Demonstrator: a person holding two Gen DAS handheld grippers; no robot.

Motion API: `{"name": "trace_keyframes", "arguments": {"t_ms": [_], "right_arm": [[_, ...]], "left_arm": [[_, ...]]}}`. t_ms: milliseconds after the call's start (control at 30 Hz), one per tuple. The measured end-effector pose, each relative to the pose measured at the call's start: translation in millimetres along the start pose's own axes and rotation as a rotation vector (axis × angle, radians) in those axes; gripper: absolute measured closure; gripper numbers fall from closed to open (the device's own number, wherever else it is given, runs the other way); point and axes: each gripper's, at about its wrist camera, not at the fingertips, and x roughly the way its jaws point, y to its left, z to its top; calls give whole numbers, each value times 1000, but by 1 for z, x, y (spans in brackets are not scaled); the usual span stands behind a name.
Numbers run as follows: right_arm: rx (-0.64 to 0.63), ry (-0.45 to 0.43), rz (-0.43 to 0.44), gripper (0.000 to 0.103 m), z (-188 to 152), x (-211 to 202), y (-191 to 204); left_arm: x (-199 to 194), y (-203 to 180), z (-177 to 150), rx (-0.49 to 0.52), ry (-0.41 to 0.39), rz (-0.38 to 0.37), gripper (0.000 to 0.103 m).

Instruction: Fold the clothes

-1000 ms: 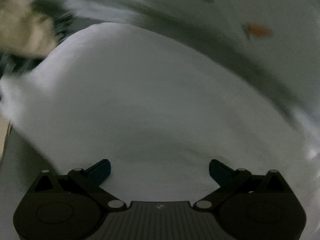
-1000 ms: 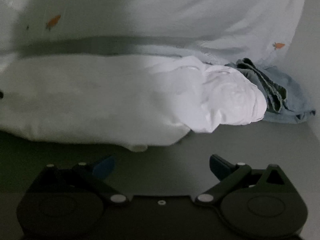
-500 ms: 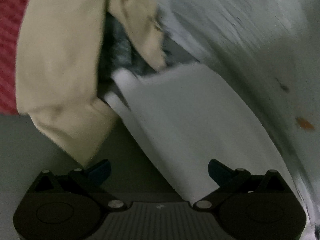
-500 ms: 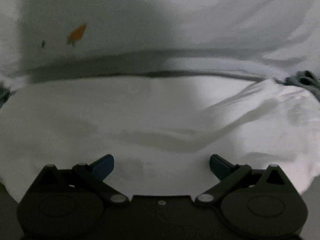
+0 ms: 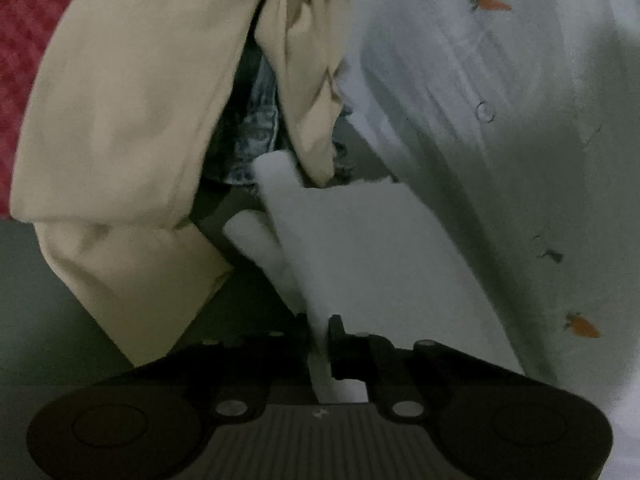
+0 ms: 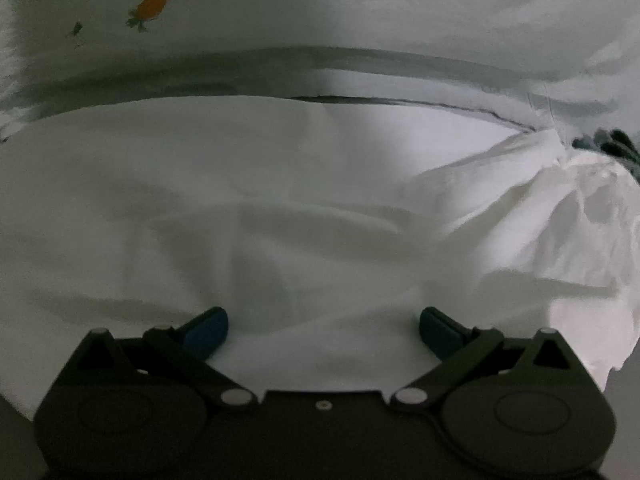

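A white garment (image 5: 372, 248) lies on the grey surface, its folded edge running toward the left wrist camera. My left gripper (image 5: 319, 326) is closing its jaws on that edge, and the white cloth is pinched between the pads. In the right wrist view the same white garment (image 6: 280, 184) fills the frame, bunched into crumpled folds at the right (image 6: 568, 216). My right gripper (image 6: 324, 326) hovers low over it, open, with cloth lying below the blue pads (image 6: 208, 330) but not gripped.
A beige garment (image 5: 128, 112) lies in a heap to the left, over a dark patterned cloth (image 5: 256, 128). A pale shirt with carrot prints (image 5: 500, 120) (image 6: 320, 8) lies beyond the white one. Red checked fabric (image 5: 24, 40) shows far left; bare grey surface (image 5: 40, 300) near left.
The left gripper swung to the garment's left edge and closed on it, from wide open. The right gripper moved in low over the white garment and stayed open.
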Motion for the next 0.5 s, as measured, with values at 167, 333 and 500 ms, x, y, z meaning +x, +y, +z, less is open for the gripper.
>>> {"name": "trace_keyframes", "arguments": {"t_ms": [167, 333, 500], "right_arm": [[55, -62, 1, 0, -12, -2, 5], [74, -188, -12, 0, -34, -6, 11], [75, -205, -12, 0, -39, -7, 11]], "left_arm": [[3, 8, -1, -13, 10, 66, 69], [13, 7, 1, -29, -15, -16, 35], [25, -7, 9, -32, -46, 17, 27]]}}
